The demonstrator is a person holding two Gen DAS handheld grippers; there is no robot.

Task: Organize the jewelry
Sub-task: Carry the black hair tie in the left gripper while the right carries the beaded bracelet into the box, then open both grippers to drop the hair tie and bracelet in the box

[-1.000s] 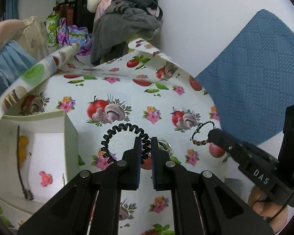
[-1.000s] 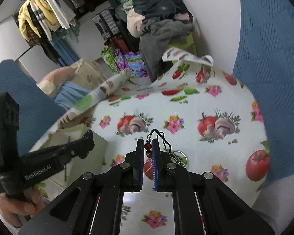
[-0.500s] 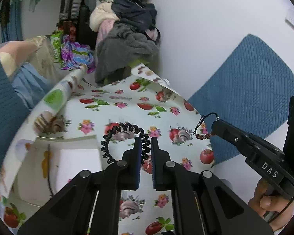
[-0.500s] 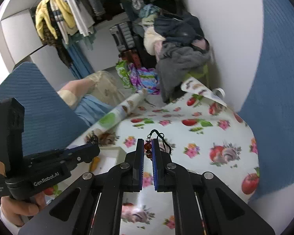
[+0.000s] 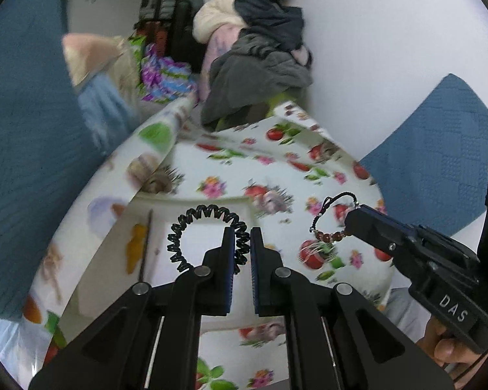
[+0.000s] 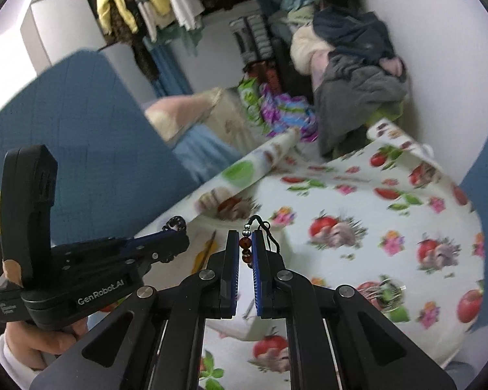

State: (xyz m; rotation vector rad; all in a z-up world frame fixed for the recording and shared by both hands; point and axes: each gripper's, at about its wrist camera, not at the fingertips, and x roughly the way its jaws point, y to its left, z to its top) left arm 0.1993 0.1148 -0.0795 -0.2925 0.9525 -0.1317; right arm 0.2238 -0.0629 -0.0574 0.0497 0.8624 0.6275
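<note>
My left gripper is shut on a black coiled bracelet, whose loop hangs over the white open box. Inside the box lie an orange piece and a thin dark stick. My right gripper is shut on a bracelet of red-brown beads on a black cord. In the left wrist view that right gripper is at the right with the beaded bracelet dangling above the fruit-print cloth. In the right wrist view the left gripper is at the left, over the box.
A silvery chain lies on the cloth near a printed tomato. Blue chair backs stand at both sides of the round table. Piled clothes and a colourful bag sit behind the table near the white wall.
Both grippers rose and moved left with their bracelets. The coiled bracelet went from over the cloth to over the box. The view now takes in more of the room.
</note>
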